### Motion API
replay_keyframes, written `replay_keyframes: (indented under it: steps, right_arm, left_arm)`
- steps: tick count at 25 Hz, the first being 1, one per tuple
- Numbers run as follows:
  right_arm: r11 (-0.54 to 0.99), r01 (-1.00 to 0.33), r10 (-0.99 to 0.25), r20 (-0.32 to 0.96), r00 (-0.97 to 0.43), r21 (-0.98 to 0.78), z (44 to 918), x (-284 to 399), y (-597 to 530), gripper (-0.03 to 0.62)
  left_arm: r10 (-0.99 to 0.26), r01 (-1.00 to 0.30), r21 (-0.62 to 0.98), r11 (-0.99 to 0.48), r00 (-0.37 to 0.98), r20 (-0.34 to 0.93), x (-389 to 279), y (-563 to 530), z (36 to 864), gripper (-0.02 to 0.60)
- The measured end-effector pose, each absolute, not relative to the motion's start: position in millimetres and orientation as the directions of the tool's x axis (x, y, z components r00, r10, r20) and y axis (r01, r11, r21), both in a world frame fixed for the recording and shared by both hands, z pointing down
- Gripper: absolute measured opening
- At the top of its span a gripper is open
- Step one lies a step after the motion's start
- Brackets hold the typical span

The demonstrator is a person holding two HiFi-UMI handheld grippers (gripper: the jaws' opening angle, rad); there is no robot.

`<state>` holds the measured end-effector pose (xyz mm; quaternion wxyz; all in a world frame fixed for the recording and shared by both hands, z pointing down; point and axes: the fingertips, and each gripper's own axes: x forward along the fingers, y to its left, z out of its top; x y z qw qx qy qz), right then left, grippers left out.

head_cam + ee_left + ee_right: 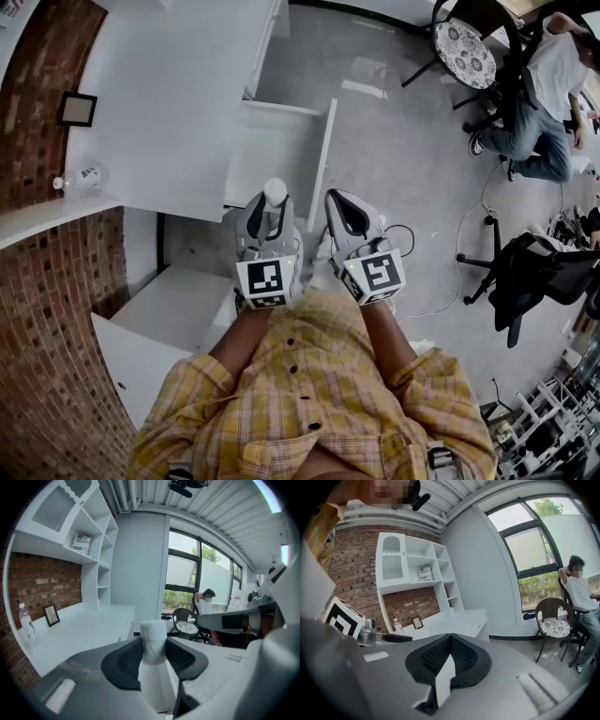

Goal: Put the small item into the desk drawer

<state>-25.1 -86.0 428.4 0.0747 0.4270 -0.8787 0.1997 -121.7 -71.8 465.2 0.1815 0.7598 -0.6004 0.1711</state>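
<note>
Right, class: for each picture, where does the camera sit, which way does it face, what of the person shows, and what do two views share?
Head view: on the person's head, facing steeply down at the drawer, left claw and right claw; plaid shirt shows.
Left gripper view: on the left claw, along jaws shut on the small item, toward desk and window.
Right gripper view: on the right claw, along shut jaws, toward the shelves.
Shared: all see the water bottle.
</note>
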Motion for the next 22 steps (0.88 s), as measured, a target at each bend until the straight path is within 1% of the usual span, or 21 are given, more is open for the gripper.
replay_keyframes:
  steps: [9,17,22]
  right_arm:
    - [0.514,-0.801,-0.722,0.351,-0.597,-0.305,459.5,-34.3,-106.9,0.002]
    - [0.503,-0.808,-0.714,0.379,-0.588,-0.307,479.7,-39.4,-119.6,0.002]
    - [0.495,-0.813,-0.711,0.396,-0.582,-0.306,492.0,-43.4,-126.2,0.002]
  left_arm:
    - [-0.788,-0.962,0.087,-0.258,0.262,0.558,-130.3,-96.9,508.5,0.169]
    - [-0.754,-0.961,0.105,-0.254,0.265,0.601,-137.0,-111.7,539.8,0.169]
    - [-0.709,-0.957,0.097,-0.274,0.269,0.652,-136.5,-116.8,570.4,0.169]
